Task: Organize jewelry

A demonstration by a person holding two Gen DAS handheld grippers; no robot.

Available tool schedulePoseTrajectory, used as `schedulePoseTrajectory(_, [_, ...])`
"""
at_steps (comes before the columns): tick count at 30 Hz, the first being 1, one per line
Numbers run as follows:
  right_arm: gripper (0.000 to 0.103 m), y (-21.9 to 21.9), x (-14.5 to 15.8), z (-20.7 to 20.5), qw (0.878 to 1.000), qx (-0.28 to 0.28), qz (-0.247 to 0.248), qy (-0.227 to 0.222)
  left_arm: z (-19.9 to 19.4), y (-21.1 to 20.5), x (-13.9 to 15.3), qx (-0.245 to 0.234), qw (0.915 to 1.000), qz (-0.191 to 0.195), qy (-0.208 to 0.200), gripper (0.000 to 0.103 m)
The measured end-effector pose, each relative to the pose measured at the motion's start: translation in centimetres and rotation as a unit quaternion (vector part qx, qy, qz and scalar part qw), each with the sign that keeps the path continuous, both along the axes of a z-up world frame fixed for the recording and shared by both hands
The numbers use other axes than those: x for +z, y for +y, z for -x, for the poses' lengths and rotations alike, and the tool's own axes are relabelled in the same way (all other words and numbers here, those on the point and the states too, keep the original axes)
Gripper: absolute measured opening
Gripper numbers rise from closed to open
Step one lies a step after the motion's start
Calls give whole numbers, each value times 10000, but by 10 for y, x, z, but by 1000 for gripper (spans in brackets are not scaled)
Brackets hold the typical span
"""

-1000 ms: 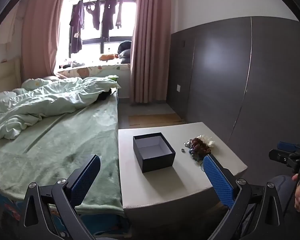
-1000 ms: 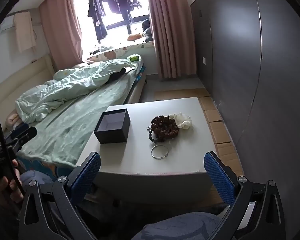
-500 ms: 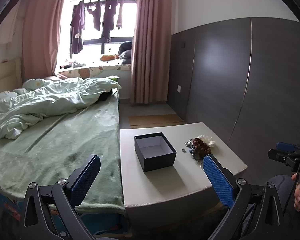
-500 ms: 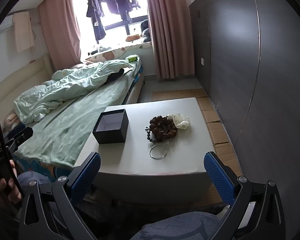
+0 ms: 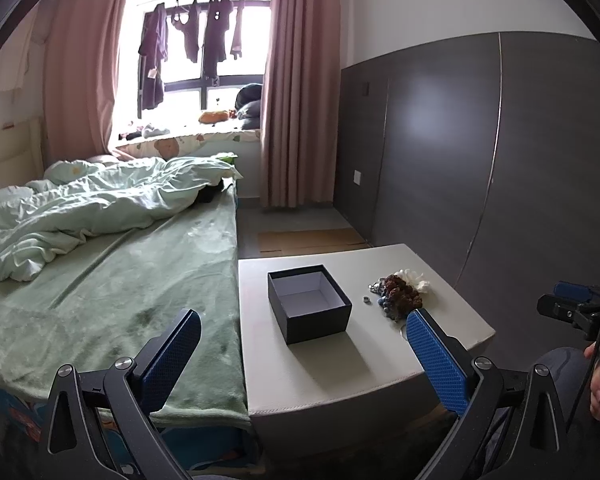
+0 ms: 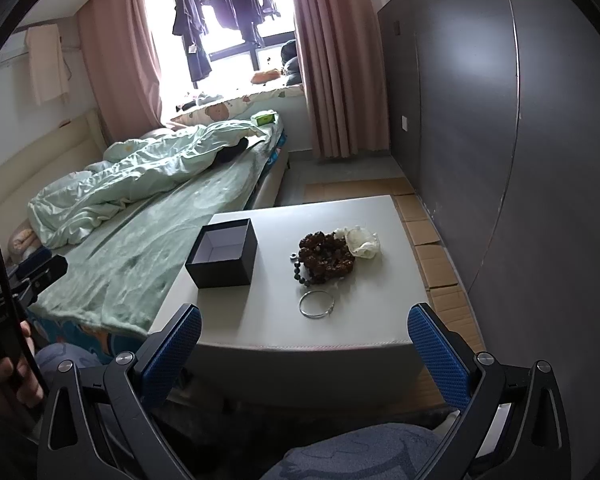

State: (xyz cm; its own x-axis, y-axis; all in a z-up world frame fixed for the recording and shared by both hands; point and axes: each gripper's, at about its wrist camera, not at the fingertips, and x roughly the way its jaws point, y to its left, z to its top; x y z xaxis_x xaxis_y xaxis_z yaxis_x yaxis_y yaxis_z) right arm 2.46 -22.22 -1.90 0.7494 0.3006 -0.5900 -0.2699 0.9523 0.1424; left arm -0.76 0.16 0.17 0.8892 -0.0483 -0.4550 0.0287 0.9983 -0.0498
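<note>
An open, empty black box [image 5: 308, 303] [image 6: 224, 253] stands on a white low table [image 5: 340, 376] [image 6: 260, 320]. To its right lies a pile of brown beads [image 6: 327, 257] [image 5: 400, 292], a dark bead bracelet [image 6: 300, 274], a small ring [image 6: 292, 257] [image 5: 366, 299], a white flower piece [image 6: 363, 242] [image 5: 414, 278] and a silver bangle [image 6: 316, 304]. My left gripper [image 5: 300, 356] is open and empty, short of the table's front edge. My right gripper [image 6: 304, 350] is open and empty, also back from the table.
A bed with a green blanket [image 5: 112, 280] [image 6: 148, 248] adjoins the table on the left. A dark panelled wall [image 5: 500, 160] [image 6: 500, 140] runs along the right. Cardboard sheets [image 6: 432, 256] lie on the floor by the wall.
Both grippers have shifted slightly; the table and jewelry sit a little lower and nearer in the views. Nothing on the table has moved.
</note>
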Motion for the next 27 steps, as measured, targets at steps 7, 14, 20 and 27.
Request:
schedulePoseTrajectory(7, [103,-1,0,-1,10000,-2,-7,1,1,-1,-1,2,10000,-24,-22,103])
schedulePoseTrajectory(14, [103,0,0,-1,10000,-3,-6,-2,1,-2,-1,-1,10000,-60,-31,103])
schedulePoseTrajectory(20, [103,-1,0,-1,10000,-8,-10,-3,2,-6,0,2,10000,-76,-43,103])
schedulePoseTrajectory(27, [103,-2,0,-2,10000,-7,-9,-3,1,-2,0,-8,10000,-61,-34,103])
